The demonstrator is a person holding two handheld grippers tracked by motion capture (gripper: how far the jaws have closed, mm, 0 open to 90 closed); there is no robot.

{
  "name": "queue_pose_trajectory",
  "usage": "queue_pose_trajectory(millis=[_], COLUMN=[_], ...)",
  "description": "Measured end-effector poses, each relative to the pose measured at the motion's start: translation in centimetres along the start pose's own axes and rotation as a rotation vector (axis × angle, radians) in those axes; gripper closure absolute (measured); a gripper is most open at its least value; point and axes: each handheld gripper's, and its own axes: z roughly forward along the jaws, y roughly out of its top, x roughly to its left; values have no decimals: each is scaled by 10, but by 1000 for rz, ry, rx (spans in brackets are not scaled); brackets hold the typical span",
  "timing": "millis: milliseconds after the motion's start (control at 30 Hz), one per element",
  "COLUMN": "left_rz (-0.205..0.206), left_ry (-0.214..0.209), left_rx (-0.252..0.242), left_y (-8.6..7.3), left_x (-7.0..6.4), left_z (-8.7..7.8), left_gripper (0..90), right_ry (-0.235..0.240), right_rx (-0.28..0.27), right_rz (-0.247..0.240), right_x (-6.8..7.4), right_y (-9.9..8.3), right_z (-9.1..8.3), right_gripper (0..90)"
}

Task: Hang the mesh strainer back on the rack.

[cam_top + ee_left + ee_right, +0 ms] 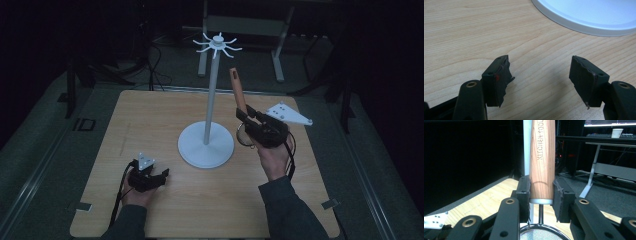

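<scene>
While the table (150, 115) bears the white stand (207, 142), its hooks (218, 46) are bare; the right gripper (246, 114) clamps the strainer (541, 160) handle upright beside the pole, unhung. The left gripper (540, 75) rests empty, jaws apart.

The stand (206, 144) rests on the bench (150, 115), near its middle. The left tool (160, 176) lies low on the bench, left of the stand's base and nearer the person. The right tool (243, 114) is right of the stand's pole, with the strainer (236, 87) between its jaws, handle upward.
</scene>
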Motion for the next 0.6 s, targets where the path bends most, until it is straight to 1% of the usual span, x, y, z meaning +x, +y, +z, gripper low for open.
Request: queue_pose_trajectory(millis=[600], left_rz=[0], left_ry=[0], left_rx=[0], left_y=[0], left_x=[0], left_z=[0], left_gripper=[333], right_ry=[4], right_rx=[-20], right_rz=[-7], right_x=[4], right_y=[5], right_z=[0], right_gripper=[699])
